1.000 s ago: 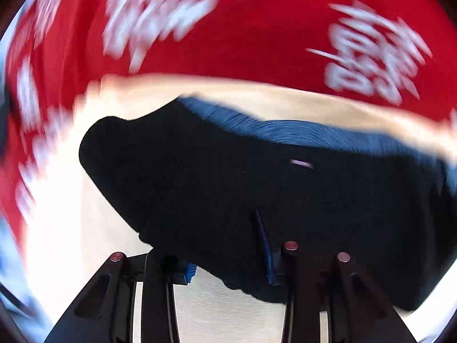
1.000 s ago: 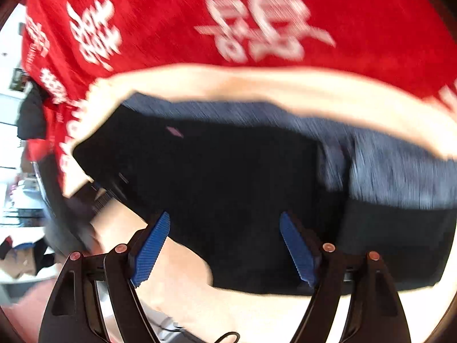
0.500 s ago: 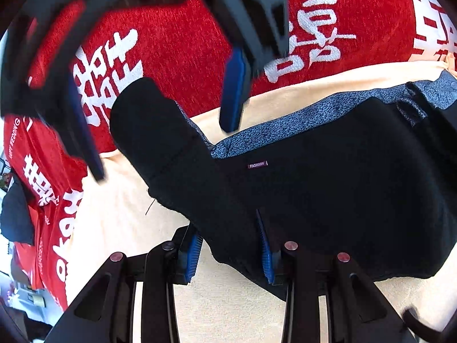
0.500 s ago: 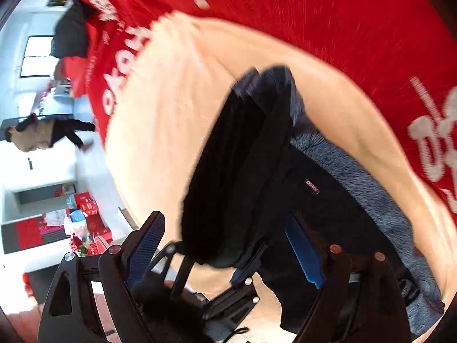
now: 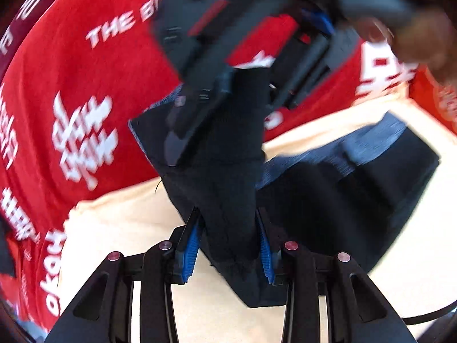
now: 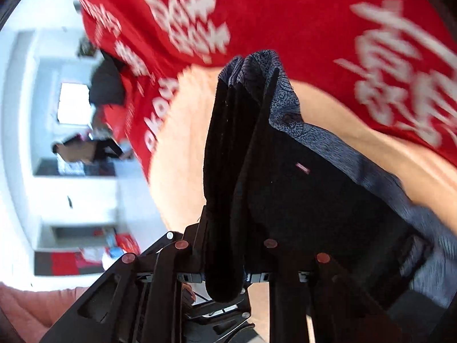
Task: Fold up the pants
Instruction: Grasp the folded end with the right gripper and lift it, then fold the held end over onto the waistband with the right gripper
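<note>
One pair of pants (image 5: 328,200) lies on the table (image 5: 120,223); two tools grip it: left tool (image 5: 228,245) clamped, right tool (image 6: 225,260) closing.

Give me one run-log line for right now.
left gripper: shut on pants | right gripper: closing on lifted pants edge | surface: cream cloth

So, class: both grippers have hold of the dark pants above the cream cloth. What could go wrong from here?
1. The right gripper is closing on a thick bunch of layers of the pants; some may slip out.
2. The left gripper pinches only a narrow edge, which could pull free.
3. The rest sags onto the cream cloth, so the fold may land uneven.
</note>
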Tool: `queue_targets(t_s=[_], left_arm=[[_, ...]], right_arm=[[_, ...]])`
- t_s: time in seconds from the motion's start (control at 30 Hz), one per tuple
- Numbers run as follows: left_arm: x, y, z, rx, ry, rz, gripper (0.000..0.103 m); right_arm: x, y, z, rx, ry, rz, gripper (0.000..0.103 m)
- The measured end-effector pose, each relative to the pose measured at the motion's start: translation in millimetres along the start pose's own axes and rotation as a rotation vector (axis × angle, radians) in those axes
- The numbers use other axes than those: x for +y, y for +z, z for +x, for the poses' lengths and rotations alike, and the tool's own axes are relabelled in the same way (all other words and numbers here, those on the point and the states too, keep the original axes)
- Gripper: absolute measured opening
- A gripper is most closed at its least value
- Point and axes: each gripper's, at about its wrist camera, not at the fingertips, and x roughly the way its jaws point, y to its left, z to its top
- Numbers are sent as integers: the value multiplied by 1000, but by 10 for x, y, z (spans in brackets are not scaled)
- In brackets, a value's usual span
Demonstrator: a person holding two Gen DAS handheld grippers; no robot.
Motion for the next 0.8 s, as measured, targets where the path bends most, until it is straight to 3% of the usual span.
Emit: queue_targets(t_s=[0.2,0.43,0.63,0.73,0.8], left_arm=[[-588,452,-223,-31,-162,33,37],[-1705,747,-41,23,-276,126,37],[-2468,586,432,159,-289,189,39],[-2647,494,512,178,-267,227,53],[-2724,451,514,185,-244,259,54]], right_arm=[[-377,-646,-875,-194,20,70,20],[-1342,-1487,-1643,-333,13,231,20],[-2339,-2041,-1629,-345,4,404,20],[-2619,-2248,-1552,-342,27,453,20],[-2666,-2295,-1528,-346,41,465,20]])
